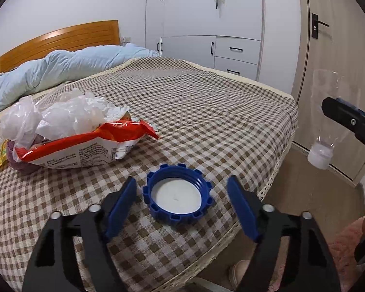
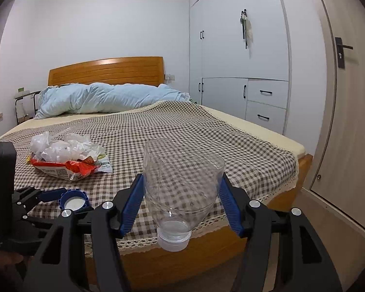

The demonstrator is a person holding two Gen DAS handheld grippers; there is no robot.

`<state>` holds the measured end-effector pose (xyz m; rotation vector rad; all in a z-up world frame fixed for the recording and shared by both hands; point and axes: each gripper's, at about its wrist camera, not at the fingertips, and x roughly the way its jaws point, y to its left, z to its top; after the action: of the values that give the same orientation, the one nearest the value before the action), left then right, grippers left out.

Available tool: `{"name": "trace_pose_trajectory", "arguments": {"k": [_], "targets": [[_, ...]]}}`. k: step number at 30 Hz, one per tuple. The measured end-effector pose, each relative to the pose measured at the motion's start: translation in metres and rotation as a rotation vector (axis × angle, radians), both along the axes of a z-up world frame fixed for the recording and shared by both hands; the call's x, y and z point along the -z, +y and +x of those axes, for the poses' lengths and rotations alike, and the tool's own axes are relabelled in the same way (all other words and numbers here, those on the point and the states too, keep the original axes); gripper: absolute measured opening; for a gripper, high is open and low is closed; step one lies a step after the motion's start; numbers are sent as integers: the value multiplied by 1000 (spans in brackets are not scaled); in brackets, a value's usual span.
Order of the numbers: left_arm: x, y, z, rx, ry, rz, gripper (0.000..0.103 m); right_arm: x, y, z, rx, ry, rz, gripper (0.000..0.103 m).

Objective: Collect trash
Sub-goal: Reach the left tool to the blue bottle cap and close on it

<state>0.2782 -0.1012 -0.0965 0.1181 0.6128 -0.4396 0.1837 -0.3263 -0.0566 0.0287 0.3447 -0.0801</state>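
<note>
A blue screw cap point(image 1: 178, 196) lies upside down, white liner showing, on the checked bedspread point(image 1: 194, 102) near the bed's front corner. My left gripper point(image 1: 182, 181) is open, one pad on each side of the cap with a gap on both sides. The cap point(image 2: 74, 202) and left gripper point(image 2: 43, 194) also show at the lower left of the right wrist view. My right gripper point(image 2: 181, 177) is shut on a clear plastic bottle point(image 2: 182, 189), held neck down, white cap at the bottom, off the bed's edge. A red and white snack bag point(image 1: 85, 148) with crumpled clear plastic point(image 1: 60, 114) lies further left.
A light blue duvet point(image 1: 60, 70) is bunched against the wooden headboard point(image 1: 60, 39). White wardrobes point(image 1: 206, 24) and a door point(image 1: 328, 48) stand to the right. The bed's lace-trimmed edge point(image 1: 262, 192) drops to the floor just right of the cap. A foot point(image 1: 238, 272) shows below.
</note>
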Motion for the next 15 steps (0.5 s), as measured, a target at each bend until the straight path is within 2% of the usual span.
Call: {"name": "trace_pose_trajectory", "arguments": {"k": [3,6,10,15], "targets": [[3,0,1,-7,4,5,71,0,0,0,-4,1,-4,59],[4,-2,3,-24,0,38,62,0,1,0,-6,1,-9,59],[4,2,5,-44,10,33,51,1,0,1,-9,4,-9,59],[4,4,5,-43,14,18,51,1,1,1,-14,4,-13,59]]}}
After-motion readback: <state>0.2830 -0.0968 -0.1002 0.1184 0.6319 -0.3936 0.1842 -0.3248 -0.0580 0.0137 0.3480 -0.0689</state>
